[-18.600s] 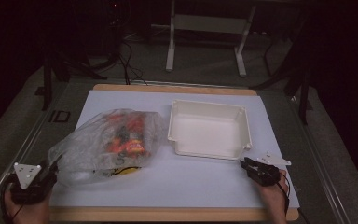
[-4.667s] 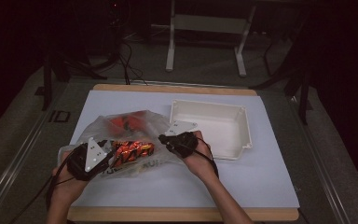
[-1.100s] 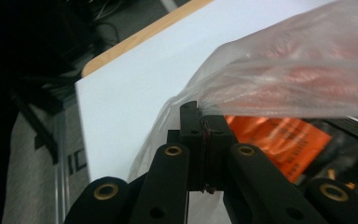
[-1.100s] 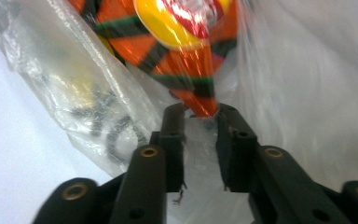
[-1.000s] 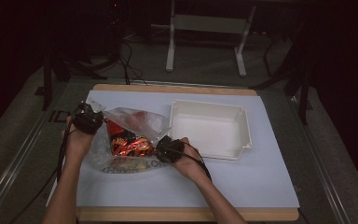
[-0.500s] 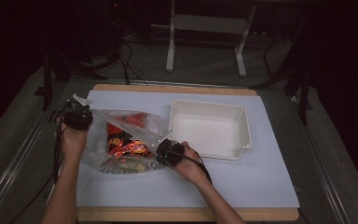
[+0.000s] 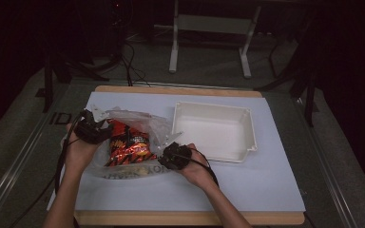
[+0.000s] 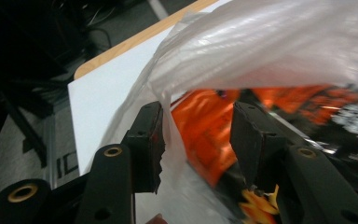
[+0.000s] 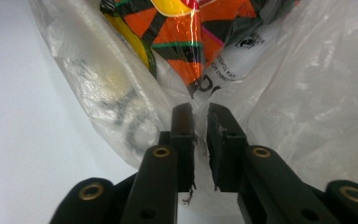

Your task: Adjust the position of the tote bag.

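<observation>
Legible marks: dark letters "ID" on the grey floor strip (image 7: 57, 118) left of the table; large grey letters, roughly "XO", printed on the clear plastic bag (image 9: 121, 121); small black print there, too fine to read.

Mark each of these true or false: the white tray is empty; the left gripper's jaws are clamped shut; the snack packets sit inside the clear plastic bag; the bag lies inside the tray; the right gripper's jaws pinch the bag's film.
1. The white tray is empty. True.
2. The left gripper has its jaws clamped shut. False: they stand apart and have just been opening, with a fold of the bag's film between them.
3. The snack packets sit inside the clear plastic bag. True.
4. The bag lies inside the tray. False: it lies on the white mat, left of the tray.
5. The right gripper pinches the bag's film. True: the jaws are nearly together on it.
</observation>
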The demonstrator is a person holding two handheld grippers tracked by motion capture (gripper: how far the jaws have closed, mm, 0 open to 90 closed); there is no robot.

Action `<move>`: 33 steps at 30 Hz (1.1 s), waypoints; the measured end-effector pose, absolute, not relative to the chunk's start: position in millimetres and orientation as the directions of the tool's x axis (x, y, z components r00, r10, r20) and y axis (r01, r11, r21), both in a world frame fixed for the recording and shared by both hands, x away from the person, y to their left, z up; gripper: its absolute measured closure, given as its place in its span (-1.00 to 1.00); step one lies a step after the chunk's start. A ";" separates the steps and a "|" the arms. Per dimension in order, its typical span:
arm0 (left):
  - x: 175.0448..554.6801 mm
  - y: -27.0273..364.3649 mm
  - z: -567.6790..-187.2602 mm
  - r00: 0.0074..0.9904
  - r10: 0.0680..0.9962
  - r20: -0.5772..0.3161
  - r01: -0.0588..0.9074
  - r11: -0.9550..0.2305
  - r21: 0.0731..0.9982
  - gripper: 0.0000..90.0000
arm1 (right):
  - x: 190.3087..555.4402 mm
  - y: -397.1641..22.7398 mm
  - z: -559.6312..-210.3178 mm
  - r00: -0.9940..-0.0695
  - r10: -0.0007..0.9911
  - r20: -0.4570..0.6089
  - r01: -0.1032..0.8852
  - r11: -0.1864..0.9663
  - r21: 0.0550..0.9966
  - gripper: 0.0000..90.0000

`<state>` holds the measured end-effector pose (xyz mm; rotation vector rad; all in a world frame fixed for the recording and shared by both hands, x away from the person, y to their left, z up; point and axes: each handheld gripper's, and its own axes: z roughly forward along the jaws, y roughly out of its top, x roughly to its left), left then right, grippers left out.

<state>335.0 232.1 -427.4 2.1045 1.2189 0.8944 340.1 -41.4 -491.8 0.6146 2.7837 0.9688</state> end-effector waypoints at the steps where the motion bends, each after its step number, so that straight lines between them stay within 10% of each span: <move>1: 329.2 231.0 -426.5 0.380 0.888 0.259 0.522 -0.437 0.732 0.21 | 339.6 -42.1 -490.9 -0.909 0.417 0.006 0.329 0.710 0.622 0.77; 33: 232.7 244.3 -512.2 0.473 0.858 0.200 0.604 -0.482 0.635 0.24 | 346.5 -43.2 -485.8 -0.886 0.463 -0.031 0.331 0.678 0.656 0.77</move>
